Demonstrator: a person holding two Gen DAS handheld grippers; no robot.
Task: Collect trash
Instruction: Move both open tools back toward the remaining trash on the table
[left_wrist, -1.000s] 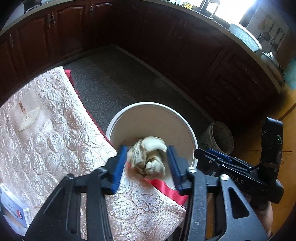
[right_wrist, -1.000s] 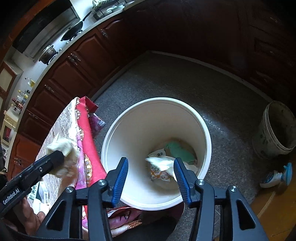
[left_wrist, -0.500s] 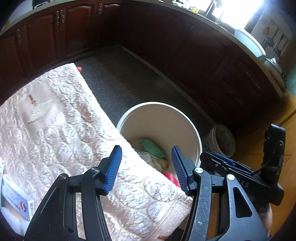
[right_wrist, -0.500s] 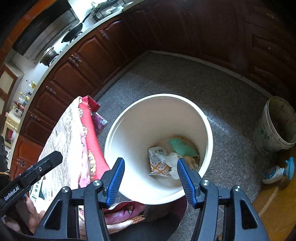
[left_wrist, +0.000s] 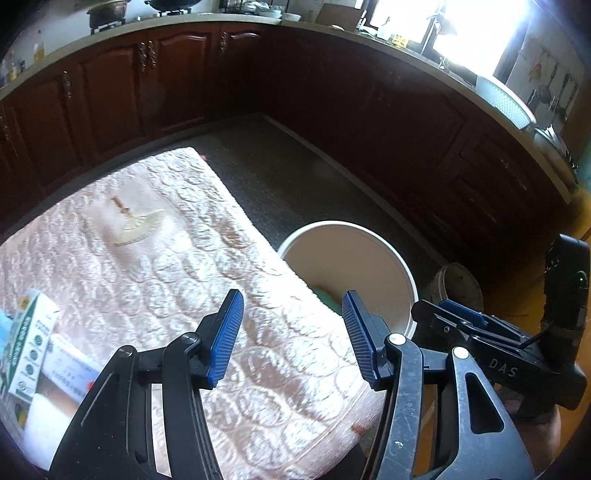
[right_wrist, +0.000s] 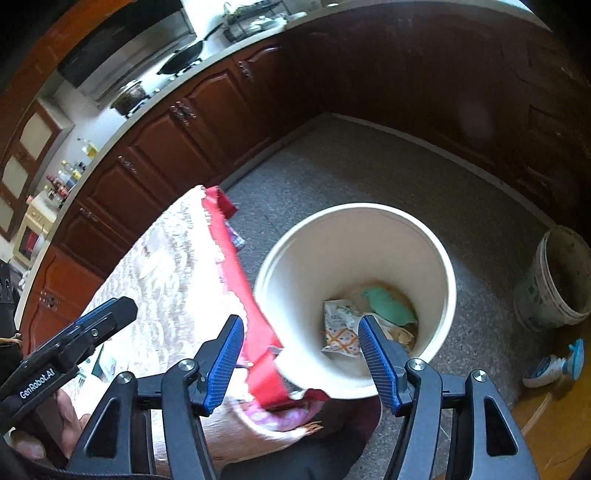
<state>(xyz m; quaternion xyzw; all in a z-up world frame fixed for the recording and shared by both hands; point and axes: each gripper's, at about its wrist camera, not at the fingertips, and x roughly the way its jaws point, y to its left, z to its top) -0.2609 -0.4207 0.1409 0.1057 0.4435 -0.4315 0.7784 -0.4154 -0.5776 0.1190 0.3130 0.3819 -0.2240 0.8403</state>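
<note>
Left gripper (left_wrist: 291, 338): spread, holding nothing, above the quilted pink cloth (left_wrist: 155, 258) on the surface
Right gripper (right_wrist: 301, 360): spread, holding nothing, above the bin's near rim
White bin (right_wrist: 443, 266): on the floor beside the surface
Trash (right_wrist: 341, 326): wrappers lying in the bin's bottom

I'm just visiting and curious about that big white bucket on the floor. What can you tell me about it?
The bucket is a round, cream-white tub, probably plastic, standing upright and uncovered on the speckled grey floor. It sits right beside the cloth-covered table, whose red cloth edge hangs against or just before its rim. At the bottom lie a printed wrapper, a green scrap and some crumpled paper. Neither gripper touches it.
</note>
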